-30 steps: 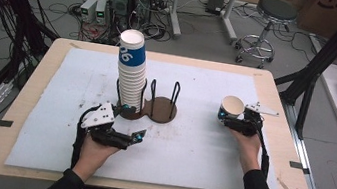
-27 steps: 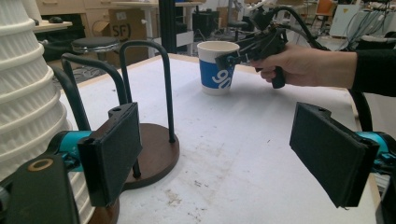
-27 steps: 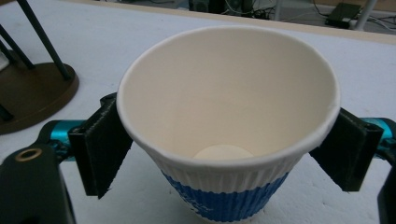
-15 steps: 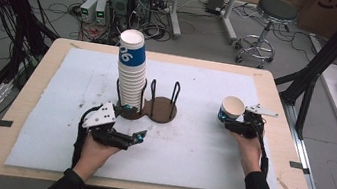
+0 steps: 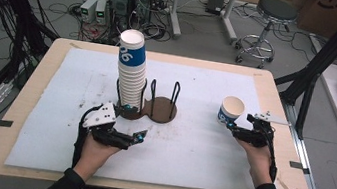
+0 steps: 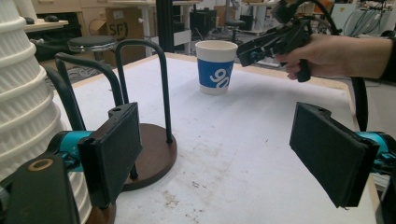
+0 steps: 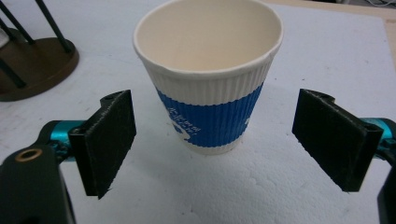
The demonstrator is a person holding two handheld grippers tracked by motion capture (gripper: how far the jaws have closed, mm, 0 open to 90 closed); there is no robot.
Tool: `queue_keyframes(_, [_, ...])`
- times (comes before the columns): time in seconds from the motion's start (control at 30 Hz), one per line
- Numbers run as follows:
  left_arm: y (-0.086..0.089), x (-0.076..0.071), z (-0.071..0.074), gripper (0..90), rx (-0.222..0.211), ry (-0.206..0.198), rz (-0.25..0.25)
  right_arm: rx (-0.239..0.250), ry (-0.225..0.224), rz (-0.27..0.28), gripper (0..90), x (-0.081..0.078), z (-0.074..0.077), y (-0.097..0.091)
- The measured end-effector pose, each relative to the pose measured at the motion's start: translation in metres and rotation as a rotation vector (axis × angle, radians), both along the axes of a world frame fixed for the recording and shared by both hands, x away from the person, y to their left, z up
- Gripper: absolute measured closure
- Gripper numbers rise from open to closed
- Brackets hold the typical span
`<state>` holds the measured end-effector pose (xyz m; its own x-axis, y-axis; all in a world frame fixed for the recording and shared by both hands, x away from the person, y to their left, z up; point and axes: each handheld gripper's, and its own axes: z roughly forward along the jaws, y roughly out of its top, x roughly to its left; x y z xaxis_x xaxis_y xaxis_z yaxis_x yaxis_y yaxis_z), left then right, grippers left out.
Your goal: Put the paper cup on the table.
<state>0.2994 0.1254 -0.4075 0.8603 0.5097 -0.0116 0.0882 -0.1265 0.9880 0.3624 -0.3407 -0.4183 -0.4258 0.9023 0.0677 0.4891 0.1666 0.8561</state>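
Your right gripper (image 7: pixel 212 140) open, jaws straddling paper cup (image 7: pixel 210 79) upright near table's (image 5: pixel 21 153) right edge, ready to pinch. Left gripper (image 5: pixel 137 135) open, empty, waiting beside cup stack (image 5: pixel 131 76) in holder (image 5: pixel 162 108).

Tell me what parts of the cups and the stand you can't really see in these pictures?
- Tall stack of cups: in the high view the ribs blur, so the cups can't be counted; the left gripper view's edge cuts off most of it.
- Single cup: its blue print is too blurred to read in the right gripper view.
- Wooden stand: the stack hides the left half of its base in the high view.
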Motion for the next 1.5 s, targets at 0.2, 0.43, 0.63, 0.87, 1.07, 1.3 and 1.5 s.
queue_keyframes(0.2, [0.002,0.000,0.000,16.7,0.001,0.002,0.008,0.038,-0.035,0.054,14.0,-0.016,0.011,-0.001])
queue_keyframes(0.43, [0.002,-0.001,0.000,16.7,0.002,0.005,0.022,0.120,-0.068,0.185,14.1,-0.030,0.022,0.013])
queue_keyframes(0.63, [0.001,-0.002,0.001,16.7,0.014,0.003,0.017,0.181,-0.151,0.338,15.1,-0.036,0.038,0.034])
queue_keyframes(0.87, [0.000,0.001,0.002,16.7,0.005,0.009,-0.010,0.169,-0.193,0.482,15.2,-0.042,0.045,0.055])
queue_keyframes(1.07, [0.001,0.001,0.008,16.7,-0.018,-0.005,-0.028,0.181,-0.183,0.546,15.2,-0.044,0.046,0.060])
queue_keyframes(1.3, [0.003,-0.003,0.014,16.8,-0.051,-0.017,-0.053,0.199,-0.224,0.573,15.2,-0.047,0.050,0.059])
queue_keyframes(1.5, [0.004,-0.006,0.021,16.7,-0.045,-0.025,-0.077,0.213,-0.227,0.597,15.2,-0.051,0.053,0.060])
